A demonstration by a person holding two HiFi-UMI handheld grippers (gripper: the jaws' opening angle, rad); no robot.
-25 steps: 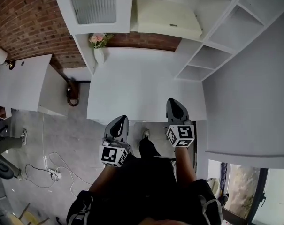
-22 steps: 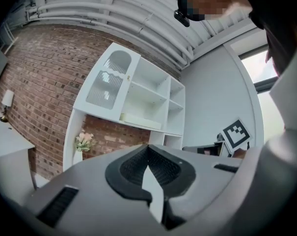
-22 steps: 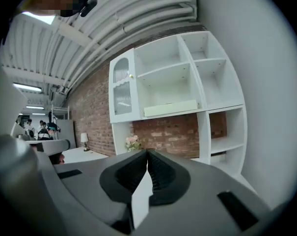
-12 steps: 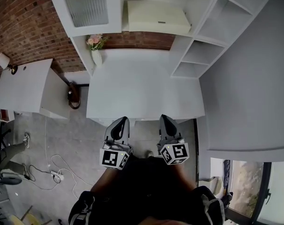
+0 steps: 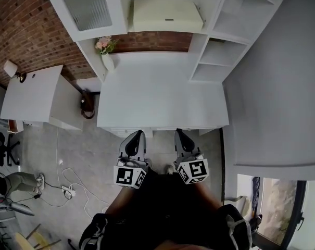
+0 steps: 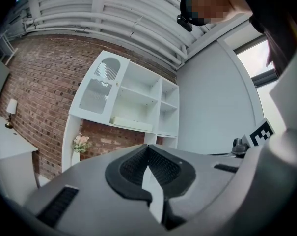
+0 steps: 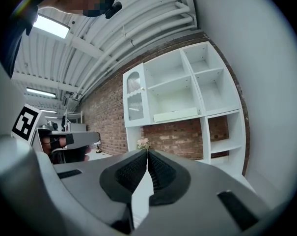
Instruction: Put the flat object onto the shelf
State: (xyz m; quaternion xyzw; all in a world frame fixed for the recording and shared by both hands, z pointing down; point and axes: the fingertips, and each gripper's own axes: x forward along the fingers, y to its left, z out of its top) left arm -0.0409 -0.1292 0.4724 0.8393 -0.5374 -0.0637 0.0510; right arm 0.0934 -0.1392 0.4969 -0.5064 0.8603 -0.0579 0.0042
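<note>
The flat object, a cream slab (image 5: 167,14), lies on the middle shelf of the white shelf unit (image 5: 227,20), behind the white table (image 5: 160,98). It also shows in the left gripper view as the slab (image 6: 132,123) and in the right gripper view as the slab (image 7: 175,114). My left gripper (image 5: 135,136) and right gripper (image 5: 178,135) hover side by side just off the table's front edge. Both are shut with nothing between the jaws; the tips meet in the left gripper (image 6: 147,149) and the right gripper (image 7: 147,153) views.
A vase of pink flowers (image 5: 106,48) stands at the table's back left corner. A second white desk (image 5: 35,95) with a lamp (image 5: 11,69) is to the left. Cables and a power strip (image 5: 68,191) lie on the floor. A white wall (image 5: 274,103) runs along the right.
My right gripper has drawn back from over the table's front right part to beside the left gripper, off the front edge. The left gripper barely moved.
</note>
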